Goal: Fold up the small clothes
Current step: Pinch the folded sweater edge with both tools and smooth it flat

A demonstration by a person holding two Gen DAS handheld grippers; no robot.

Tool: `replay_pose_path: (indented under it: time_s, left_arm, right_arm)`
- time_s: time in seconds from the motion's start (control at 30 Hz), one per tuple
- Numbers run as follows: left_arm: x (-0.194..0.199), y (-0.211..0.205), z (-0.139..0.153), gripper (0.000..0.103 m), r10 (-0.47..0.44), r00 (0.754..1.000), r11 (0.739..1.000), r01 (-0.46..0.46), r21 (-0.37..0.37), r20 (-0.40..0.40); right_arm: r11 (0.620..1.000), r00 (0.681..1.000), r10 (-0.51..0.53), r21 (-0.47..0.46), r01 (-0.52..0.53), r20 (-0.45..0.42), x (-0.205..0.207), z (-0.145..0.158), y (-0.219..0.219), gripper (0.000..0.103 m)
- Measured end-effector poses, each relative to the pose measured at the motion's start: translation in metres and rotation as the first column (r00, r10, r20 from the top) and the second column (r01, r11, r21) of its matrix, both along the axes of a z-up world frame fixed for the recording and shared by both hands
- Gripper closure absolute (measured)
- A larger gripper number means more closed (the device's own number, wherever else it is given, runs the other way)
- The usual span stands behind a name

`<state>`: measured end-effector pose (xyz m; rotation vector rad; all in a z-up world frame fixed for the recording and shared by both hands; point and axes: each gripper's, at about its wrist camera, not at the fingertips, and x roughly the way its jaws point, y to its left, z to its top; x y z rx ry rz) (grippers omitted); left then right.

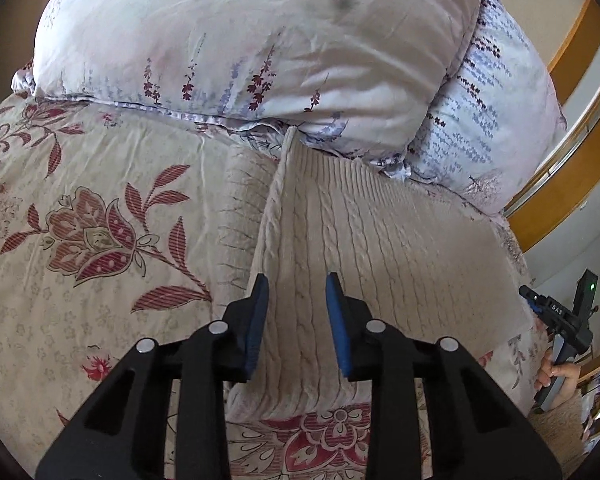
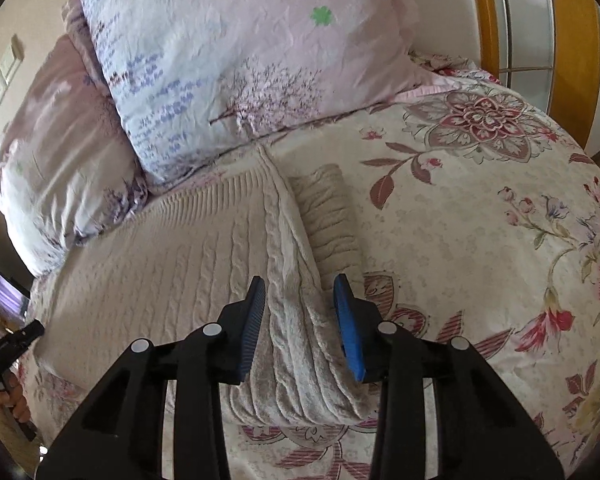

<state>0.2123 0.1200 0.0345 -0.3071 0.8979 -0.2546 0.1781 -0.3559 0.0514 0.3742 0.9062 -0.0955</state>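
Observation:
A cream cable-knit sweater [image 1: 380,240] lies flat on the floral bedspread [image 1: 80,200], its far edge against the pillows. One side is folded in along a long ridge. My left gripper [image 1: 298,280] is open and empty, hovering over that folded edge. In the right wrist view the sweater [image 2: 160,264] shows a folded strip and a ribbed sleeve [image 2: 328,216] beside it. My right gripper [image 2: 300,280] is open, its fingers either side of the folded strip [image 2: 296,300], not closed on it.
Two floral pillows [image 1: 240,40] [image 2: 240,60] lie behind the sweater. A wooden bed frame [image 1: 572,128] runs along the right. The other gripper shows at each view's edge, the right one [image 1: 556,312] and the left one [image 2: 16,340]. Bedspread [image 2: 480,240] extends right.

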Motion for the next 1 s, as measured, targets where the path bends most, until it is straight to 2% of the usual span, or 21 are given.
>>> replay_pose_path:
  time_s: [0.03,0.07,0.17,0.37,0.7,0.93,1.0]
  left_arm:
    - [0.000,-0.002,-0.001,0.078,-0.006,1.000,1.000,0.006,0.006,-0.002]
    - [0.000,-0.003,-0.002,0.083,-0.010,1.000,1.000,0.010,0.006,-0.006]
    - [0.001,-0.005,-0.007,0.088,-0.011,1.000,1.000,0.012,0.019,-0.026]
    - [0.001,-0.002,-0.010,0.103,-0.005,1.000,1.000,0.005,0.010,-0.026]
    - [-0.014,0.012,0.007,0.103,-0.029,0.999,0.998,0.030,-0.050,0.028]
    - [-0.020,0.019,0.006,0.103,-0.058,0.998,0.996,0.060,-0.066,0.038]
    - [-0.020,0.013,0.005,0.103,-0.061,0.997,0.998,0.062,-0.029,0.038]
  right_arm:
    - [1.000,1.000,0.007,-0.001,-0.007,-0.006,0.001,-0.003,0.001,0.068]
    - [1.000,1.000,0.013,-0.009,-0.014,-0.008,0.002,-0.004,0.003,0.076]
    - [0.999,1.000,0.026,-0.024,-0.026,-0.010,0.001,-0.007,0.006,0.088]
    - [0.999,0.999,0.031,-0.035,-0.031,0.011,-0.002,-0.004,0.010,0.091]
    - [1.000,0.995,0.009,-0.014,-0.008,0.103,-0.027,0.027,0.012,0.092]
    - [1.000,0.998,-0.014,-0.010,0.015,0.064,-0.029,0.016,0.010,0.092]
    - [1.000,0.998,-0.021,-0.004,0.021,0.055,-0.027,0.013,0.009,0.092]
